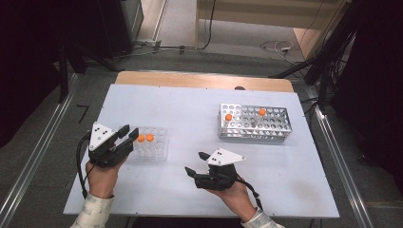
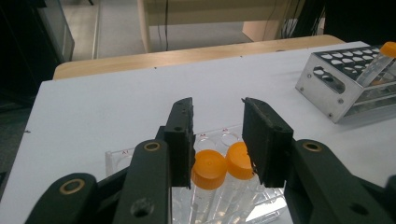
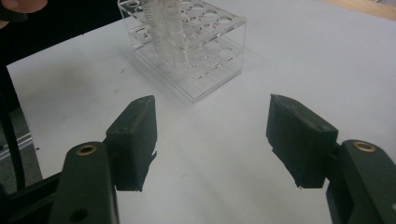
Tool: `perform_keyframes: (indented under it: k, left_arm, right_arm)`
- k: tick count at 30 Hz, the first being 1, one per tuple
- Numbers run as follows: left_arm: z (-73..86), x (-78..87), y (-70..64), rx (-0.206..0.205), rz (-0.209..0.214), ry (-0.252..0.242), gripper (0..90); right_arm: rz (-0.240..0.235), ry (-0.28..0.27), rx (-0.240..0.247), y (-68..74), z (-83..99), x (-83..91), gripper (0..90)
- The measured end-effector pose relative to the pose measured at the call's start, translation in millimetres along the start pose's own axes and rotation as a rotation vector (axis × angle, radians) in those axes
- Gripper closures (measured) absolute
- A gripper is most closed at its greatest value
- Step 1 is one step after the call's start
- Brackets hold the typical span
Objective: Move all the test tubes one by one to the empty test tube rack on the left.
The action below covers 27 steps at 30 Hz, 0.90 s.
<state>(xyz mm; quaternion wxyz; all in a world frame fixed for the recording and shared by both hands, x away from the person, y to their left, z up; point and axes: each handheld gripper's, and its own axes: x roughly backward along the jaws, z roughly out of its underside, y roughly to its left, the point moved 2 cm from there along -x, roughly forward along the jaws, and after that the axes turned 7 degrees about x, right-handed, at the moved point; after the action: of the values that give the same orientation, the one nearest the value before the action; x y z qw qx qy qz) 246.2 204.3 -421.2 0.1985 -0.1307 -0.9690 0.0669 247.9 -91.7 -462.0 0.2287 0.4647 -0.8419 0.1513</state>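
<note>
We count two orange-capped tubes [image 1: 145, 137] in the clear rack [image 1: 151, 151] near the desk's [image 1: 190, 109] left edge, two more in the metal rack [image 1: 254, 124], with our left gripper [image 1: 130, 132] spread around the first pair and our right gripper [image 1: 196, 163] apart, empty.

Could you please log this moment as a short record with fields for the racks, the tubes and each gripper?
surface: white table
clear rack: near the left side, holds two orange-capped tubes
metal rack: far right, holds two orange-capped tubes, one tilted
left gripper: open, jaws either side of the clear rack's tube caps, not clamped
right gripper: open, holds nothing, over bare table, pointing at the clear rack
likely next: left gripper closes on a tube
</note>
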Motion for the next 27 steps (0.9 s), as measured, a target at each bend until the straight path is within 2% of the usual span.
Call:
perform_keyframes:
  k: [5,7,15,25,27]
  left_arm:
    - [-0.5,0.4,-1.5,0.011,0.013,0.0,59.6]
    - [-0.6,0.5,-1.7,0.015,0.016,-0.001,58.3]
    - [-1.7,-0.2,-1.3,0.031,0.02,0.001,37.4]
    - [-3.6,1.8,-1.3,0.057,0.055,-0.013,33.5]
    - [-3.7,1.9,-1.0,0.059,0.056,-0.012,32.7]
  right_arm:
    - [0.016,-0.001,-0.005,-3.7,-0.3,1.9,32.1]
    - [0.036,-0.004,0.0,-6.4,-0.3,3.1,32.1]
    - [0.112,-0.012,-0.018,-25.1,0.0,11.4,32.2]
    - [0.196,-0.023,-0.063,-52.6,1.9,24.3,32.5]
    - [0.227,-0.02,-0.069,-57.5,2.5,26.7,32.5]
